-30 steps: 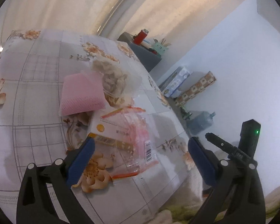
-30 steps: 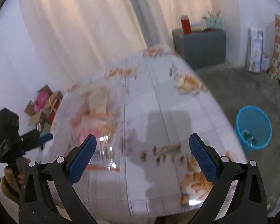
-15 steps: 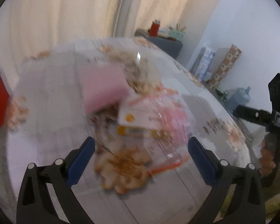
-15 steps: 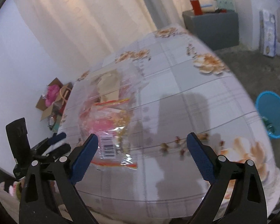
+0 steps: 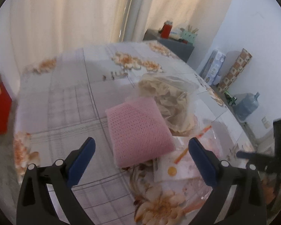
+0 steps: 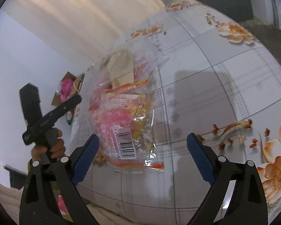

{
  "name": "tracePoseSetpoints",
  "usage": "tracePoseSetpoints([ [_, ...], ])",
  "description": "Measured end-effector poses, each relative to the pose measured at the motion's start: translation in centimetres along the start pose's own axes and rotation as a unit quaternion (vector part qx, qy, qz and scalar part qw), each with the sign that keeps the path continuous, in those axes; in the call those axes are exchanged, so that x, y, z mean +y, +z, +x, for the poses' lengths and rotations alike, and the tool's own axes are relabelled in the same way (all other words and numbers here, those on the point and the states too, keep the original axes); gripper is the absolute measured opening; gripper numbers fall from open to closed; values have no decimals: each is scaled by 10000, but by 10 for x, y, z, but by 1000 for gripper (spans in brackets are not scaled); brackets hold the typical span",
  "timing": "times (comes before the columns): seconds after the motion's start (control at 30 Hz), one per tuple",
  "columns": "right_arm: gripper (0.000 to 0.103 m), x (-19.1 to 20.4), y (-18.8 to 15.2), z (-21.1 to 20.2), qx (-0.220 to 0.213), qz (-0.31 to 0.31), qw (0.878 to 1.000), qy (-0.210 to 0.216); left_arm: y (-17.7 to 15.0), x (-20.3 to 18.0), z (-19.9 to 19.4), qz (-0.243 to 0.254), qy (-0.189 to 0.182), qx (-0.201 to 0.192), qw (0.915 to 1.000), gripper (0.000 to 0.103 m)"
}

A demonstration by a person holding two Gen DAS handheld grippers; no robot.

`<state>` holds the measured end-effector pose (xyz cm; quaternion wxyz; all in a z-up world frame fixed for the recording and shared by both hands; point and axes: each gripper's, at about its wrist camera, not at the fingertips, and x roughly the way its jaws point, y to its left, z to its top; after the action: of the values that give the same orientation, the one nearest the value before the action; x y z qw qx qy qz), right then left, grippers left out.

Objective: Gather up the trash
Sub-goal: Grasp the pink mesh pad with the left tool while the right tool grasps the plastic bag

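Hovering above the floral tablecloth point(image 5: 65, 101), your left gripper point(image 5: 141, 158) gapes wide and empty, framing a pink waffle-knit cloth point(image 5: 138, 129) at frame centre. Beside it lie a crinkled clear bag point(image 5: 170, 101) and a glossy barcoded wrapper point(image 6: 125, 116), centre-left in the right view. Your right gripper point(image 6: 142, 153) hangs equally spread, holding nothing.

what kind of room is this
Probably a lived-in room at home: a table under a floral tablecloth, cream curtains behind it, and a water jug on the floor by the wall.
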<state>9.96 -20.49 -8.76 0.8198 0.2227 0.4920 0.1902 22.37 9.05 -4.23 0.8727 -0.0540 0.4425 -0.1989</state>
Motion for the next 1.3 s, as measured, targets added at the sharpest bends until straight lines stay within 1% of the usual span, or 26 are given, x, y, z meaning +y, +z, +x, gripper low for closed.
tracePoseSetpoints([
  [0.03,90,0,0,1,19,28,10000,21,5,2,4,-100,-142,46,9998,97],
  [0.1,90,-1,1,3,66,80,9999,94,10,0,7,-66,-236,52,9997,97],
  [0.17,90,-4,2,4,125,130,9997,148,11,-4,13,119,-177,135,9997,97],
  [0.2,90,-5,2,6,156,135,9997,160,12,-5,18,219,-60,204,9995,97],
  [0.27,90,-5,3,8,211,146,9995,183,11,-5,25,222,-12,359,9991,97],
  [0.37,90,-6,5,12,265,161,9992,237,13,2,35,16,-166,555,9983,97],
  [0.47,90,-5,6,16,317,144,9991,252,16,11,47,-258,-236,742,9966,97],
  [0.6,90,-1,8,23,408,85,9988,273,19,23,58,-607,-342,951,9930,97],
  [0.67,90,-2,9,26,451,72,9986,271,19,27,58,-751,-466,1004,9910,97],
  [0.73,90,-4,9,28,496,96,9982,324,18,28,59,-796,-531,1049,9899,97],
  [0.8,90,-6,11,34,549,170,9976,385,17,28,61,-791,-507,1098,9895,97],
  [0.9,86,-9,12,36,559,219,9970,486,16,28,61,-795,-472,1102,9896,97],
  [0.97,80,-9,12,36,569,217,9969,503,16,28,61,-789,-455,1075,9900,94],
  [1.0,78,-10,12,35,588,216,9967,518,16,28,61,-798,-439,1056,9902,93],
  [1.1,70,-10,10,32,613,140,9969,470,16,30,59,-804,-359,996,9911,86],
  [1.13,65,-10,10,32,625,106,9971,422,15,30,59,-821,-355,988,9911,85],
  [1.23,55,-10,9,32,641,83,9973,346,15,33,58,-887,-389,958,9907,83],
  [1.3,50,-12,9,32,652,117,9972,361,14,34,57,-890,-393,939,9908,83],
])
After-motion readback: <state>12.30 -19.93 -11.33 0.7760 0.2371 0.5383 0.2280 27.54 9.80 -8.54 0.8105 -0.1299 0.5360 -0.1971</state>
